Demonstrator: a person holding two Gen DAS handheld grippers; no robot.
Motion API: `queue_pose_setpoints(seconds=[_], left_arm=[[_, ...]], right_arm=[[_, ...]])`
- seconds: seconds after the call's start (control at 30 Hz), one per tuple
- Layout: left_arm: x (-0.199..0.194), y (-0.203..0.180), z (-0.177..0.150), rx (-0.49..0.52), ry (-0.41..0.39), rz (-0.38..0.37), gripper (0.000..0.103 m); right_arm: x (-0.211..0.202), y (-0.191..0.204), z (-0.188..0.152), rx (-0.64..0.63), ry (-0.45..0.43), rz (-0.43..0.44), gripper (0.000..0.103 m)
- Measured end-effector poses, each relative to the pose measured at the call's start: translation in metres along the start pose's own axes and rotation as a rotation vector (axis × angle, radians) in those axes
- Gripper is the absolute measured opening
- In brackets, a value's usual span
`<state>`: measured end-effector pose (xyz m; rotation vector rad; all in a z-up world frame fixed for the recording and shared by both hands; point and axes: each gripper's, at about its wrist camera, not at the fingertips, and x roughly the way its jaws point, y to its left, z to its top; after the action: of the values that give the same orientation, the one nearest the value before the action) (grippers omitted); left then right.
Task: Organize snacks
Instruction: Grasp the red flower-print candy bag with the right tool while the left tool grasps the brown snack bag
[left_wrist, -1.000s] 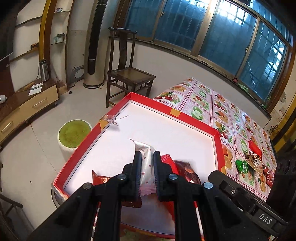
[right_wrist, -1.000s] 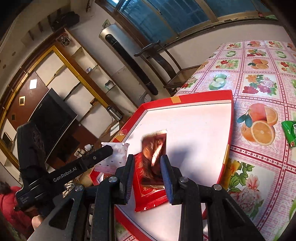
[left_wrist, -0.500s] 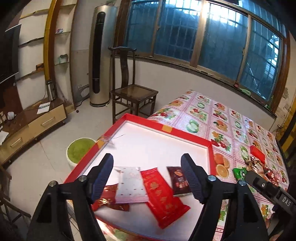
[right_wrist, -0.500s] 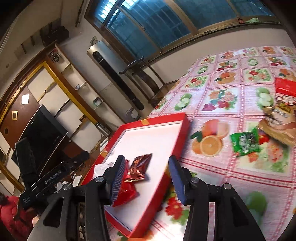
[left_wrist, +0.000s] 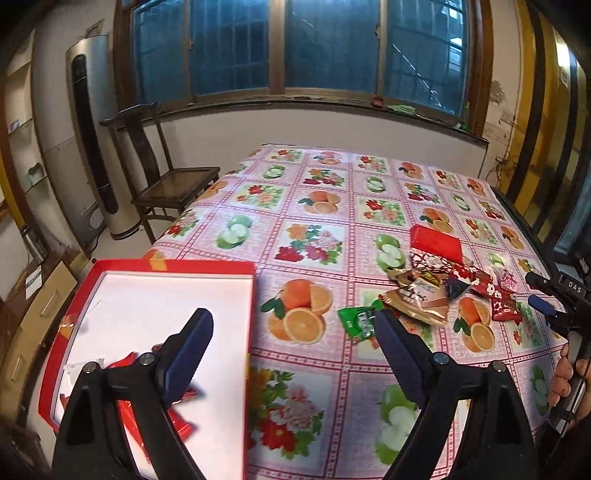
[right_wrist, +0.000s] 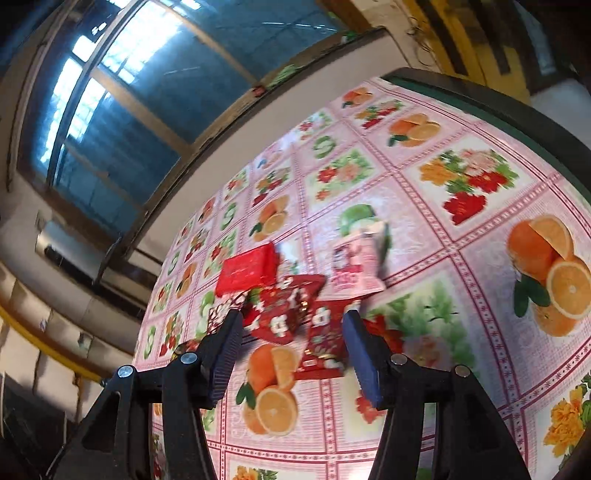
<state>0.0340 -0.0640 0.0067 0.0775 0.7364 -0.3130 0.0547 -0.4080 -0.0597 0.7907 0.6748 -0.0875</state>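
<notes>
A red tray (left_wrist: 166, 264) with a white floor lies at the table's left end; red and white snack packets (left_wrist: 125, 363) rest in it behind my left finger. My left gripper (left_wrist: 293, 325) hovers over the tray's right rim, jaws opening, nothing between them. A green packet (left_wrist: 360, 323) lies by its right fingertip. Loose snacks (left_wrist: 424, 291) and a red box (left_wrist: 436, 240) sit further right. My right gripper (right_wrist: 291, 325) hangs over that pile, jaws opening and holding nothing. Dark red flowered packets (right_wrist: 284, 310) lie past its tips, with a pink packet (right_wrist: 354, 266) and the red box (right_wrist: 247, 269) beyond.
A fruit-patterned cloth (left_wrist: 317, 236) covers the table. A wooden chair (left_wrist: 173, 184) and a tall standing air conditioner (left_wrist: 92, 147) stand left of it, below the windows. A hand (left_wrist: 565, 373) holds the right gripper (left_wrist: 554, 306) at the right edge. The table's dark far edge (right_wrist: 517, 107) runs close.
Both grippers let go of their packets in the tray and opened. Both then swung right, the right one away from the tray to the snack pile.
</notes>
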Motion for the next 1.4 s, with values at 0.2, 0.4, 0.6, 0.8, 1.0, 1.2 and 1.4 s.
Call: queue_pose_setpoints(seconds=[0.2,0.4,0.6,0.8,1.0,1.2,1.4], left_arm=[[0.037,-0.059,0.025,0.071,0.028,-0.018,0.089],[0.081,-0.102,0.033,0.101,0.080,-0.017,0.089],[0.110,-0.123,0.023,0.109,0.136,-0.041,0.089],[0.127,-0.136,0.007,0.148,0.179,-0.077,0.089],[0.134,-0.141,-0.006,0.161,0.183,-0.106,0.089],[0.131,-0.140,-0.012,0.122,0.166,-0.143,0.070],[0.126,-0.130,-0.017,0.073,0.126,-0.180,0.062]], right_arm=[[0.018,-0.003,-0.003,0.006,0.097,0.007,0.060],[0.029,-0.004,-0.006,0.021,0.114,0.000,0.060],[0.039,0.007,-0.014,-0.046,0.129,-0.063,0.060],[0.045,0.019,-0.018,-0.135,0.118,-0.125,0.059],[0.053,0.034,-0.027,-0.280,0.103,-0.247,0.042],[0.055,0.041,-0.032,-0.349,0.106,-0.271,0.036],[0.051,0.035,-0.028,-0.315,0.124,-0.247,0.032]])
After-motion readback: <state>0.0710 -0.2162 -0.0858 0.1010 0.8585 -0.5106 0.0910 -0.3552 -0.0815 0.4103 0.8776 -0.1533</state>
